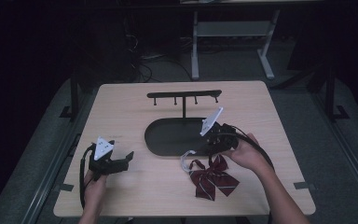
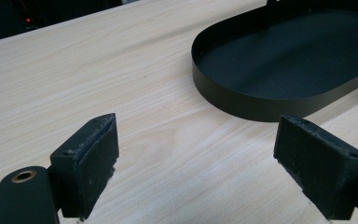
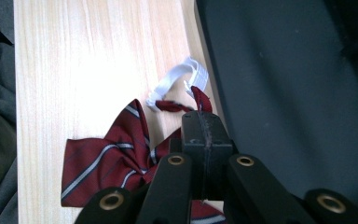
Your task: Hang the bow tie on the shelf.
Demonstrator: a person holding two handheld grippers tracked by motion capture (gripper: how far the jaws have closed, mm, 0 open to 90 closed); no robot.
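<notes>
My right gripper (image 3: 204,126) is pinched shut on the strap of the red bow tie (image 1: 216,179), which lies near me, just this side of the black tray (image 1: 168,140), while my left gripper (image 2: 198,163) waits open, far left.

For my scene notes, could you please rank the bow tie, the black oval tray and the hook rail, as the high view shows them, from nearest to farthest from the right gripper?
1. Bow tie: by the right gripper, its strap clamped.
2. Black oval tray: just left, mid-table.
3. Hook rail: far side, above the tray.
</notes>
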